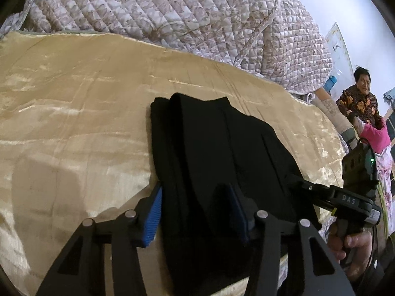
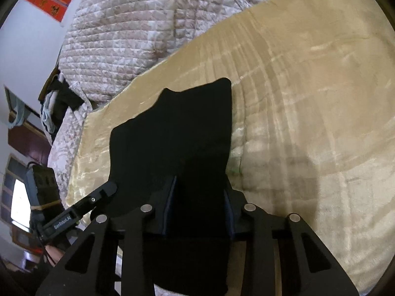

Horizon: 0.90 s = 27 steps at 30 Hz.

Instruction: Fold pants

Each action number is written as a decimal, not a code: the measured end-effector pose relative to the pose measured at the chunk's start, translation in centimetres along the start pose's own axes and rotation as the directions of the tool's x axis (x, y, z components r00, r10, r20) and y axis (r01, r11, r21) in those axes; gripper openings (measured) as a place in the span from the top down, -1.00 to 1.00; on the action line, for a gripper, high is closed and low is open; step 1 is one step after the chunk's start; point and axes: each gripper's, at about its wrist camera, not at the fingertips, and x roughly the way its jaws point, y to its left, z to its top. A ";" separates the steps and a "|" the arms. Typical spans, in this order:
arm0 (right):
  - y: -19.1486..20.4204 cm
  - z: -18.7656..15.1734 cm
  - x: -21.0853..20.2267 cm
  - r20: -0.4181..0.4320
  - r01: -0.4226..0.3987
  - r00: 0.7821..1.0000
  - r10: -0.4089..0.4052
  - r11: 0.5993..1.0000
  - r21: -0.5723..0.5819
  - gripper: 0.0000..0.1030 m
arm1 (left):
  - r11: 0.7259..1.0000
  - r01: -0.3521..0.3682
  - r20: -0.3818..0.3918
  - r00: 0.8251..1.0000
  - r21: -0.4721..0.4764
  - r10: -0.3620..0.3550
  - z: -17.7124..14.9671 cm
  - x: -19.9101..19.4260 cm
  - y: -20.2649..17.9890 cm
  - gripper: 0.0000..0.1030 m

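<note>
Two grippers' jaws, left gripper (image 1: 197, 212) and right gripper (image 2: 200, 209), apart astride black pants (image 1: 209, 153).

Both fisheye views are moderately lit indoors, with dark vignetted corners and straight edges bowing strongly toward the rim. In the left wrist view the gold blanket (image 1: 74, 103) shows streaky glare, and a soft shadow lies at 8 o'clock. The black pants (image 1: 212, 148) are underexposed, their folds barely readable. In the right wrist view a bright window (image 2: 18, 199) at 9 o'clock blows out white; a broad shadow falls at 4 o'clock. Detail is slightly soft throughout.
</note>
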 end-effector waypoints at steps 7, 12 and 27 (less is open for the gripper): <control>1.6 0.0 -1.0 0.044 0.018 0.999 -0.016 0.999 -0.035 0.67 | 1.000 -0.005 0.029 1.000 0.021 0.004 0.5 -1.1 -1.0 0.40; 3.2 0.5 -2.1 0.082 -0.009 0.997 0.015 0.998 -0.065 0.69 | 0.999 0.014 0.054 0.998 0.048 -0.016 1.5 -2.3 -2.0 0.49; 8.4 8.7 3.1 0.074 -0.048 0.995 0.060 0.987 -0.151 0.69 | 0.991 -0.100 0.129 0.988 0.086 0.088 10.9 -1.8 1.0 0.50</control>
